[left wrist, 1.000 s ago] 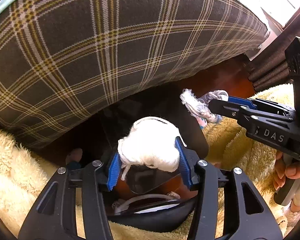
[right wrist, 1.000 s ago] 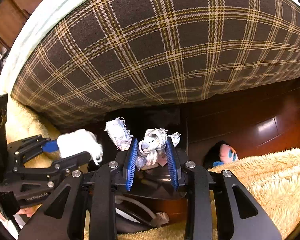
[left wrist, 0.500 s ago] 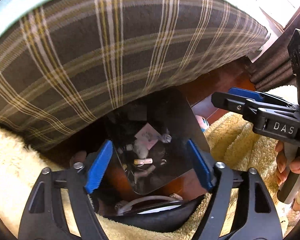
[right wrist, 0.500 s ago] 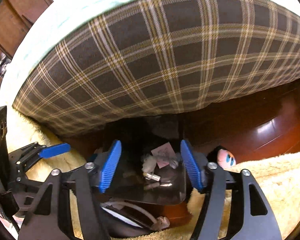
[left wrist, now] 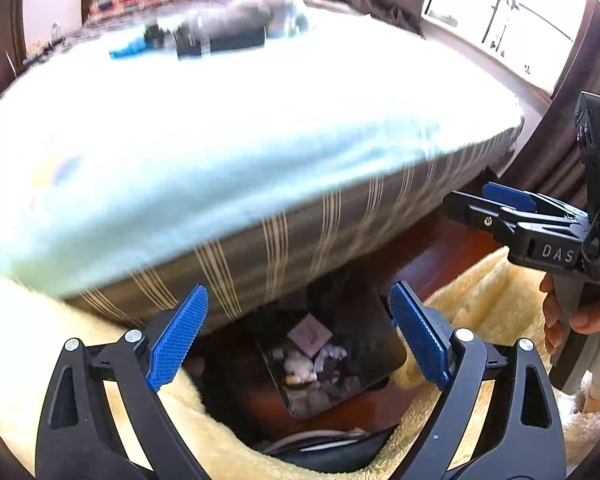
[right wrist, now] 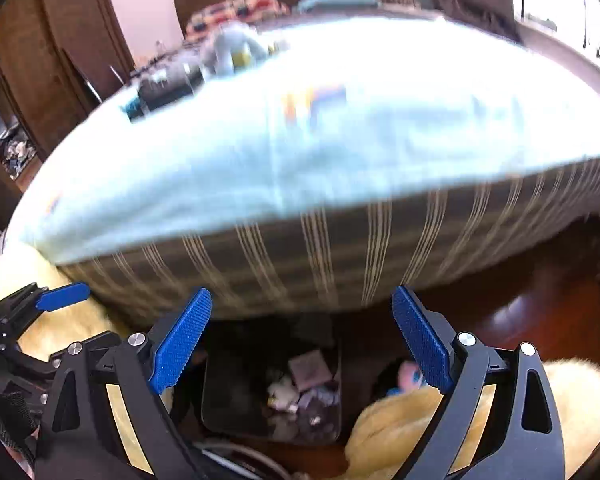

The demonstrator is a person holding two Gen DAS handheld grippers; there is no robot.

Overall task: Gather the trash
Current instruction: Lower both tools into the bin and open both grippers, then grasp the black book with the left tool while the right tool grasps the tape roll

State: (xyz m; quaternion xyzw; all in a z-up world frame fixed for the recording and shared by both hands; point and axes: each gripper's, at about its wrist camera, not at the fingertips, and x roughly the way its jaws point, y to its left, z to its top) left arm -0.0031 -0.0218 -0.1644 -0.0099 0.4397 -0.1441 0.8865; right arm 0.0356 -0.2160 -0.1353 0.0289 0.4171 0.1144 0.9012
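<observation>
A dark trash bin [left wrist: 364,320] stands on the floor at the foot of the bed, with crumpled white and pink trash [left wrist: 308,352] inside it. It also shows in the right wrist view [right wrist: 228,392], with the trash [right wrist: 296,388] in it. My left gripper [left wrist: 300,344] is open and empty, above the bin. My right gripper [right wrist: 300,348] is open and empty, above the bin too. The right gripper also shows at the right of the left wrist view [left wrist: 496,204]. The left gripper's blue pad [right wrist: 62,296] shows at the left of the right wrist view.
A bed with a pale blue cover [left wrist: 220,140] and brown plaid side [right wrist: 340,256] fills the upper view, with dark items and a pillow on top. A cream fluffy rug [left wrist: 480,292] lies on the dark wood floor [right wrist: 520,312]. A pink and blue toy [right wrist: 408,374] lies beside the bin.
Both grippers opened and dropped their white wads into the bin, then rose and tilted up so the bed top came into view.
</observation>
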